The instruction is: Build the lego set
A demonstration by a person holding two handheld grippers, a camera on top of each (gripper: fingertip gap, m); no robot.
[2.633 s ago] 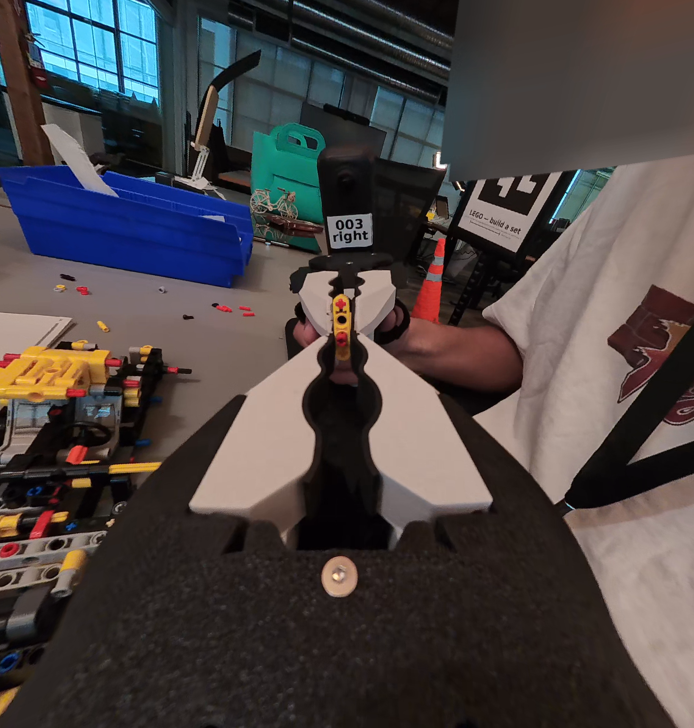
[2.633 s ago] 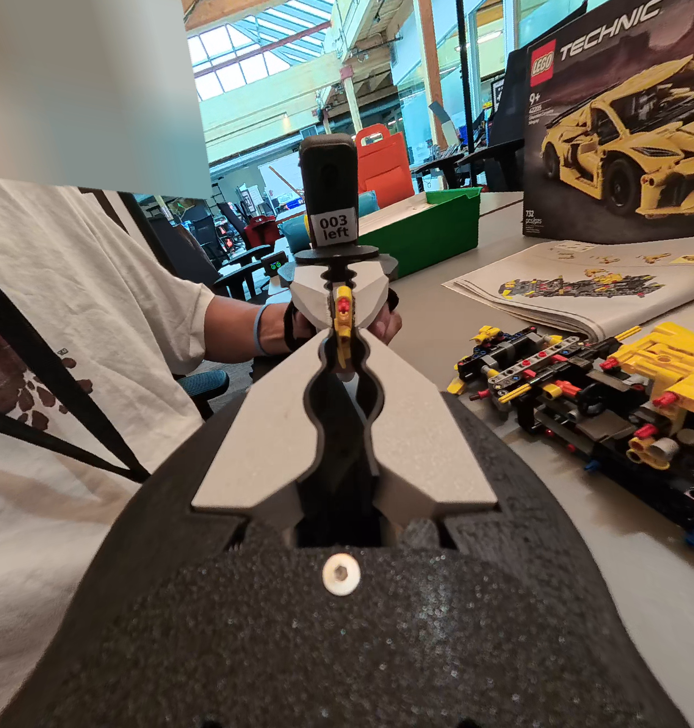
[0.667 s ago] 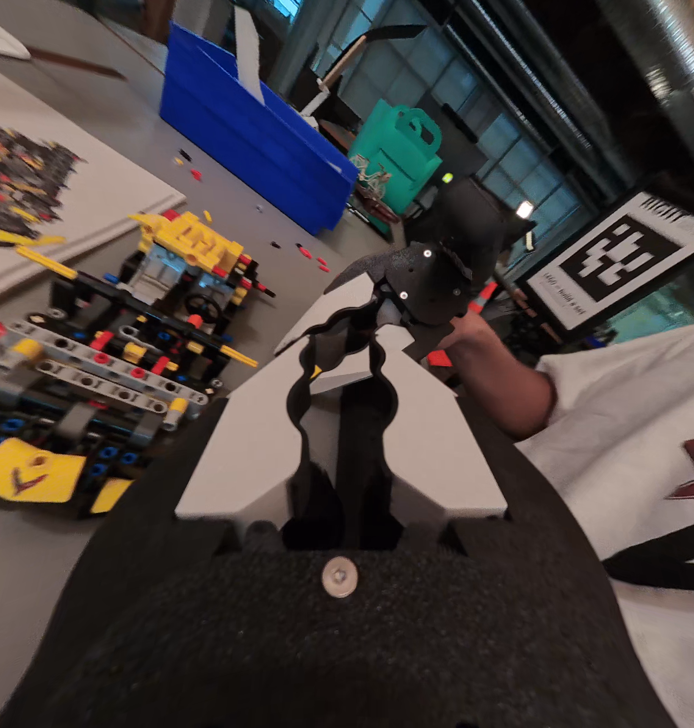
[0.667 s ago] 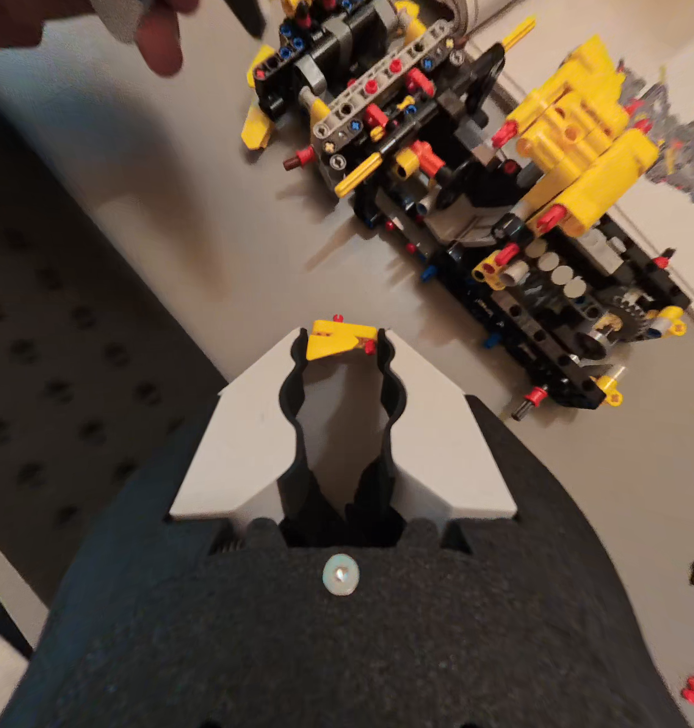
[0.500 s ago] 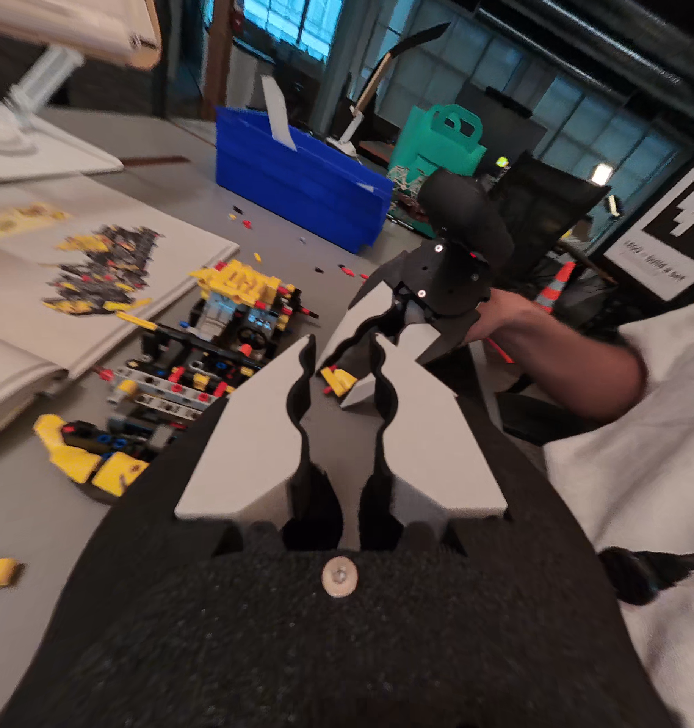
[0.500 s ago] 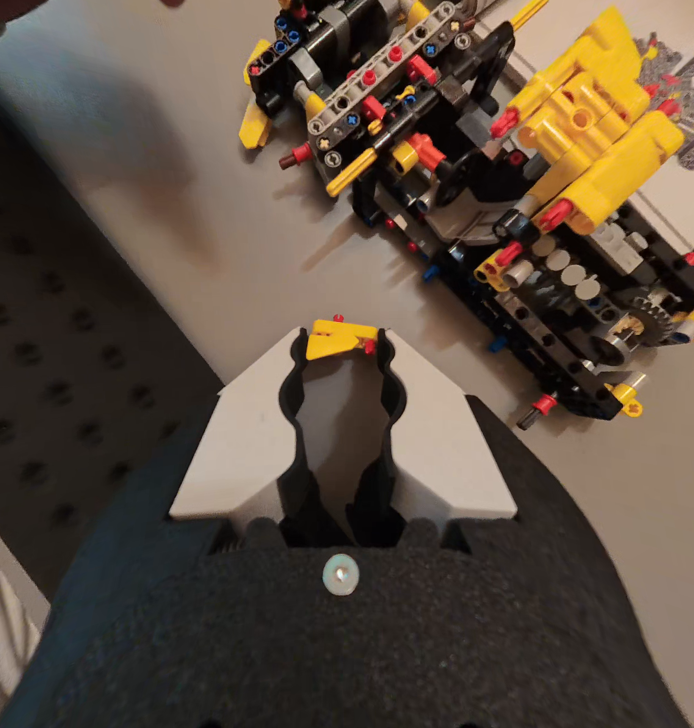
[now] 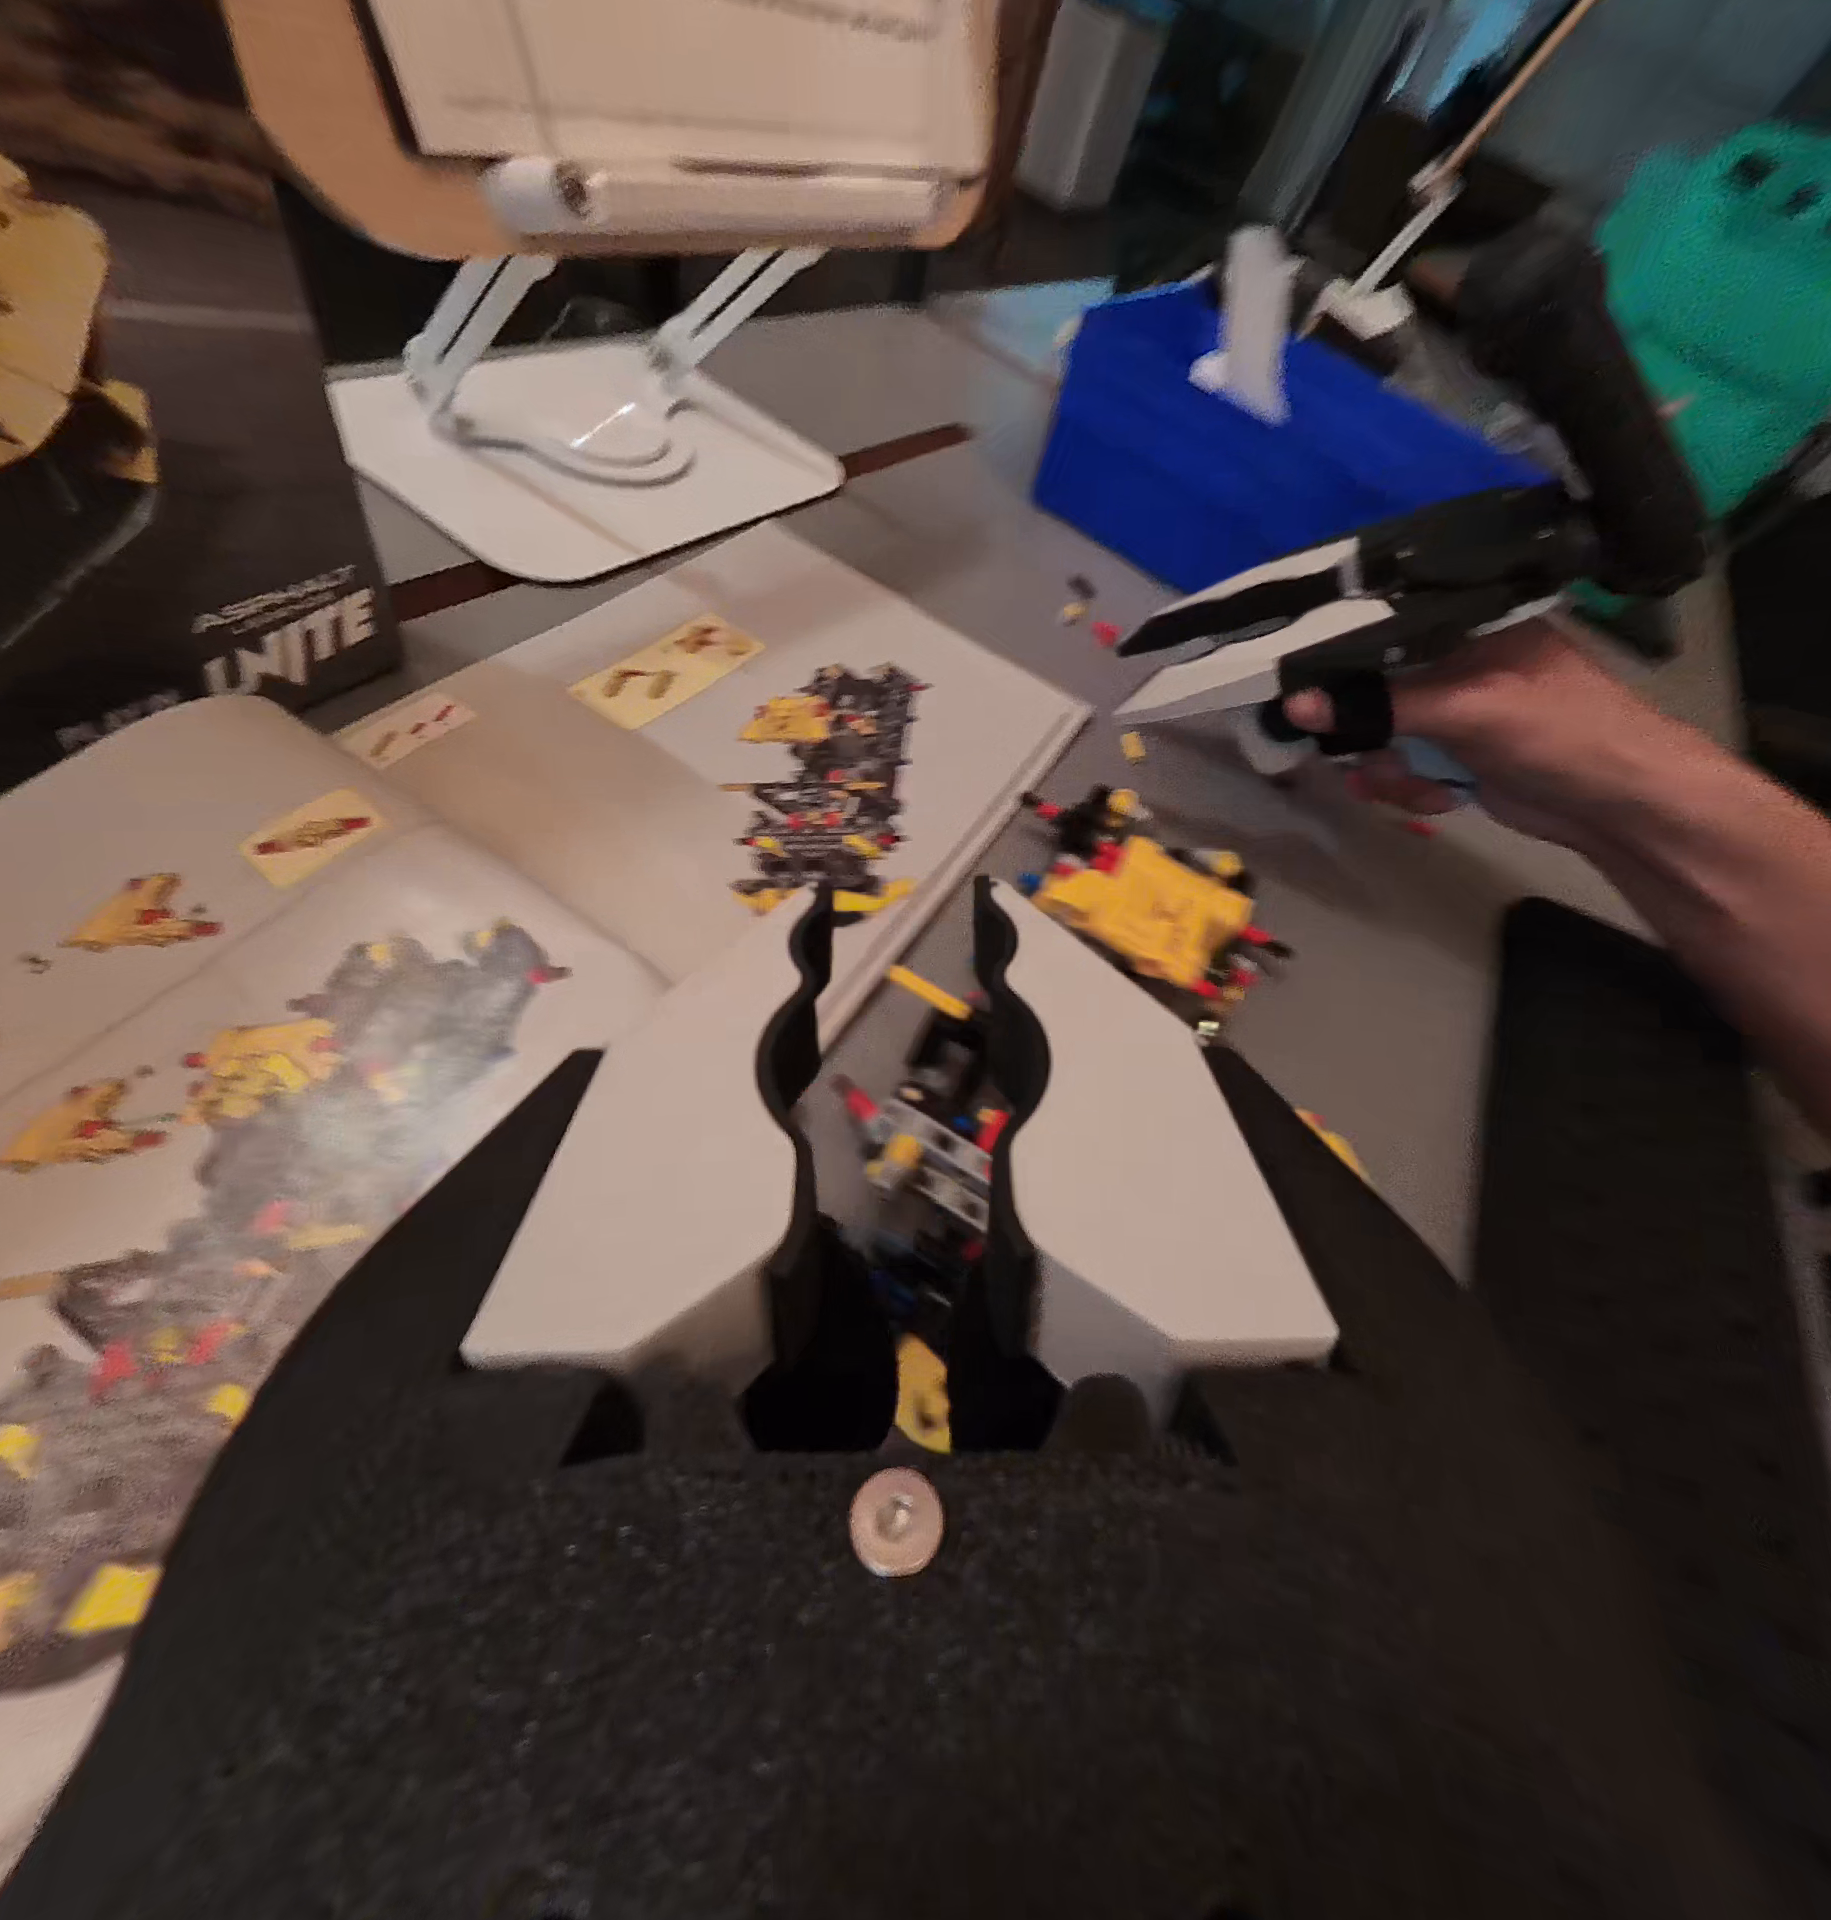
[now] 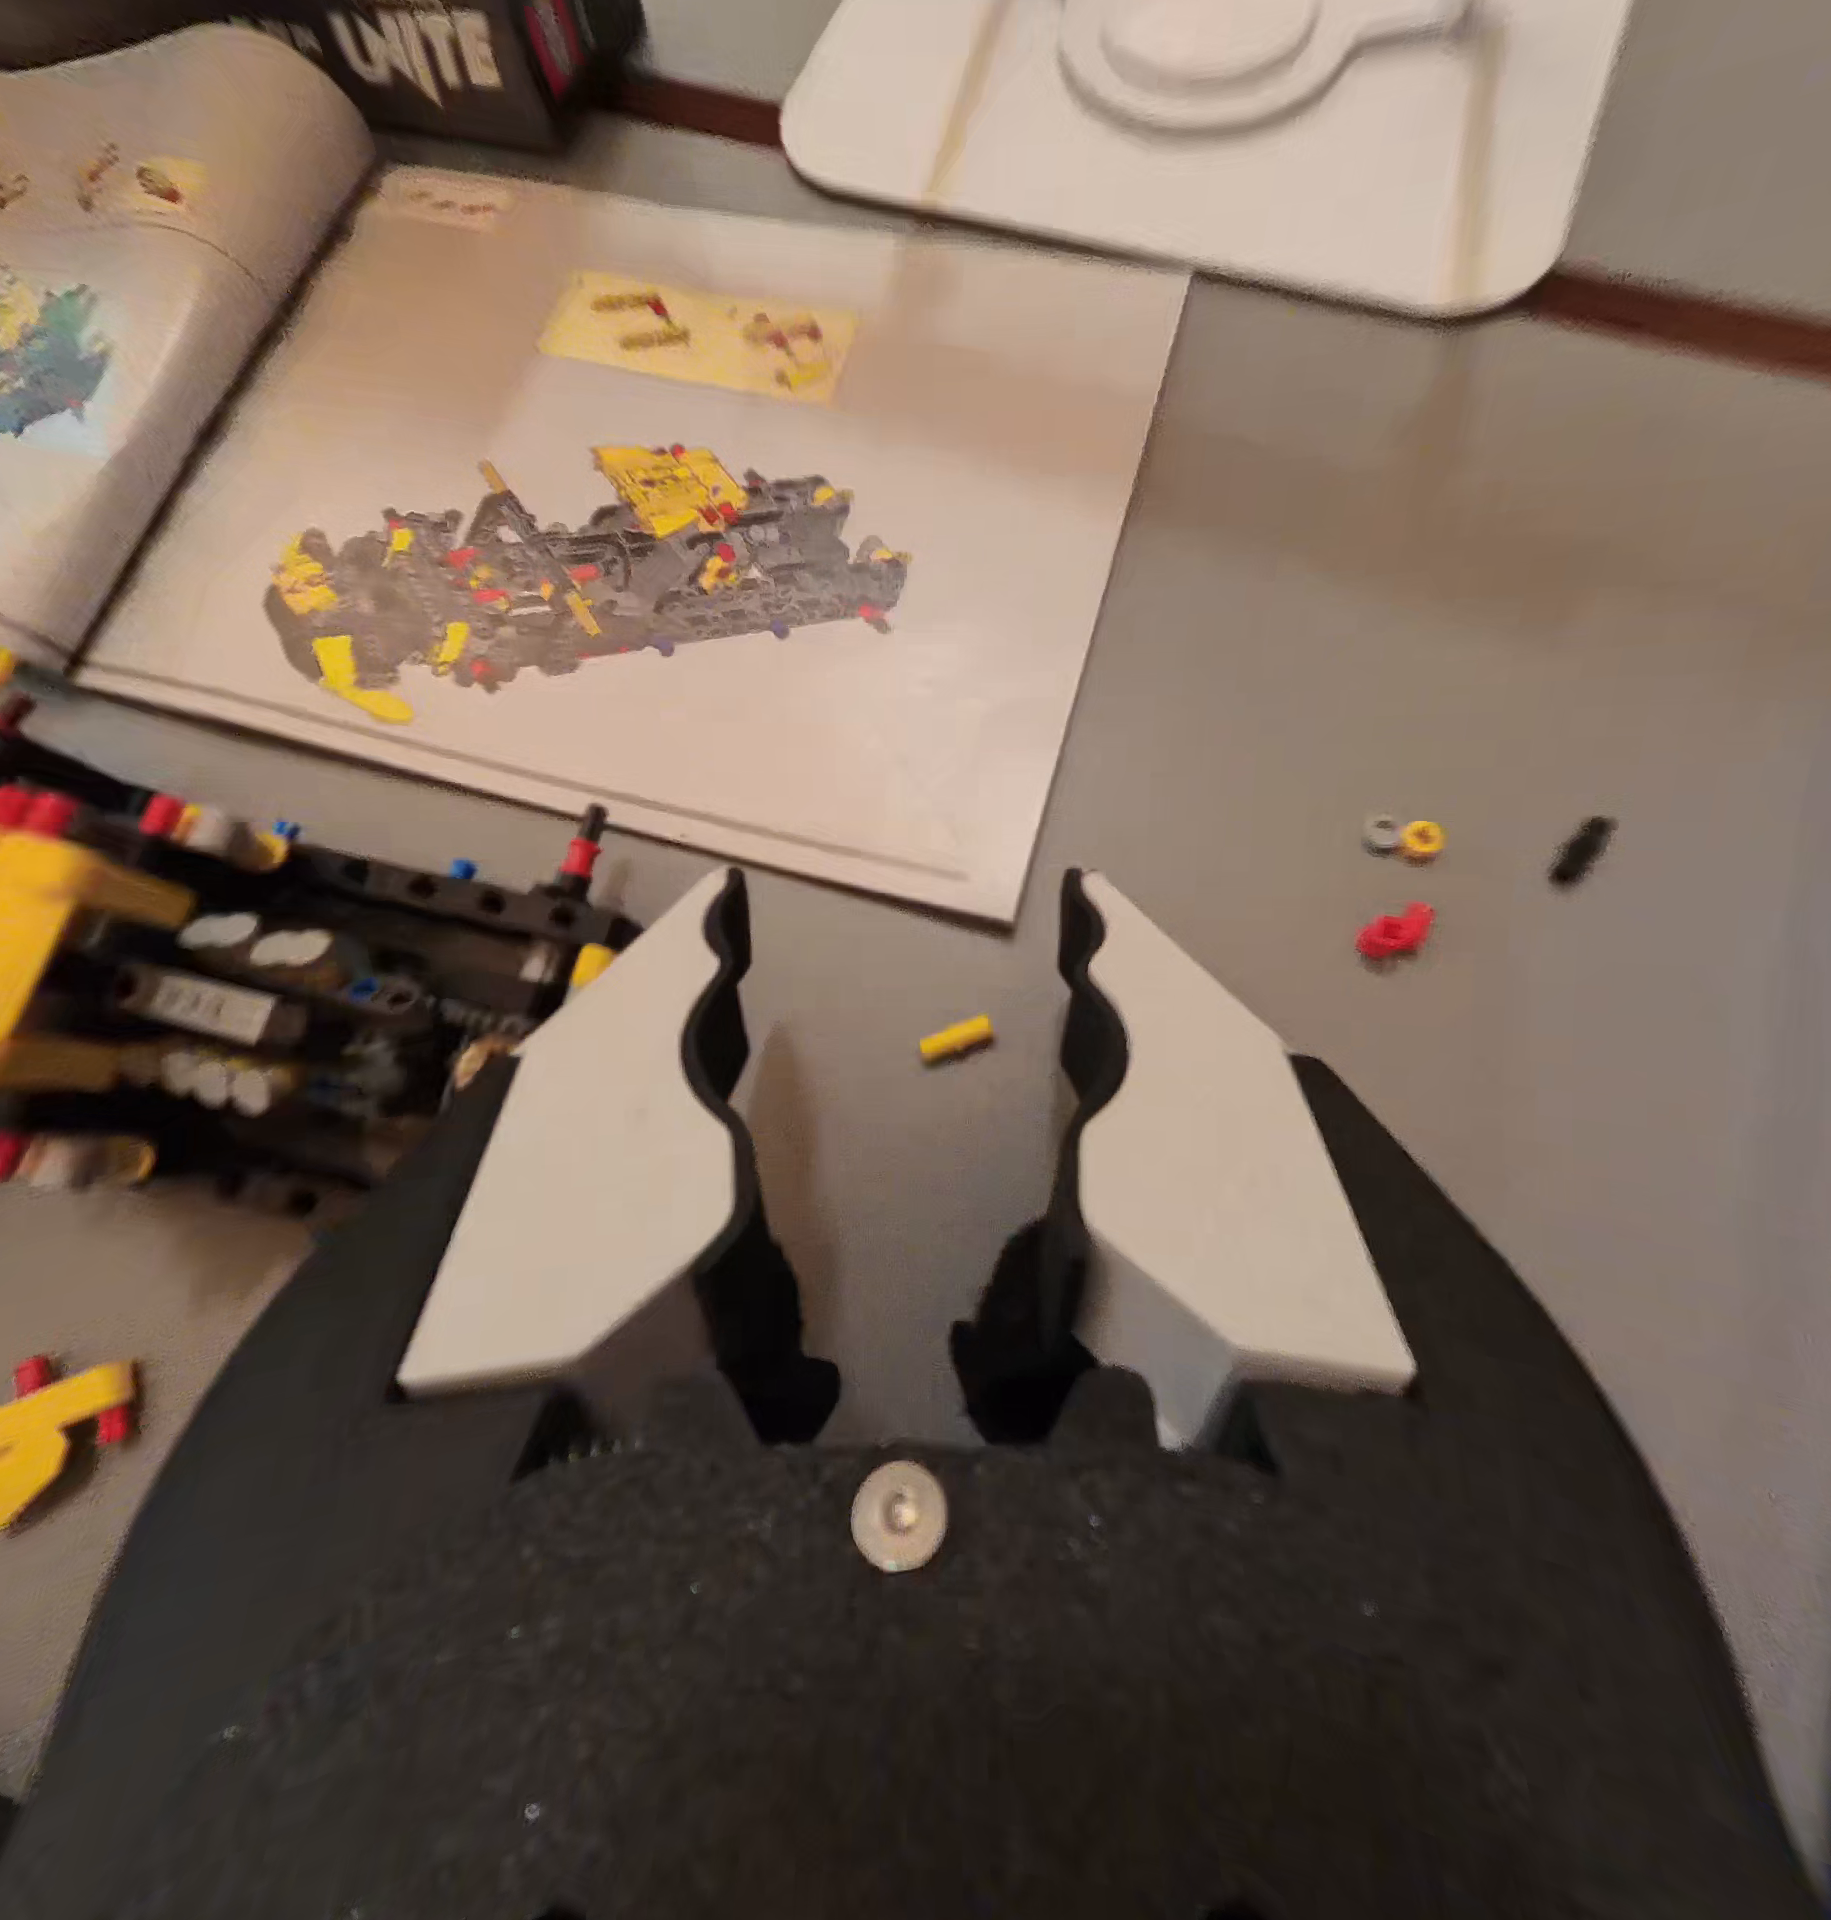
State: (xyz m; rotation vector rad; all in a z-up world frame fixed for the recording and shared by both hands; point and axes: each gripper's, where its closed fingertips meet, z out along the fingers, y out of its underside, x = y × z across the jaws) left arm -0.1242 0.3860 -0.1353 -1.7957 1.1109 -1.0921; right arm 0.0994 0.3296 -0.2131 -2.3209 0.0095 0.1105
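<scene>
The car is only partly built, loose bits are left, and nothing is held by either wide-apart claw.

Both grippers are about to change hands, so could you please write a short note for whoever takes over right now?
Left gripper: open, empty, above the half-built car.
Right gripper: open, empty, over bare table; a small yellow pin lies on the table between its fingers.
The yellow piece with red pins lies loose near the car, not attached.
The instruction book lies open behind the car; loose small parts to the right.
Left: fit the yellow piece and carry on building.
</scene>
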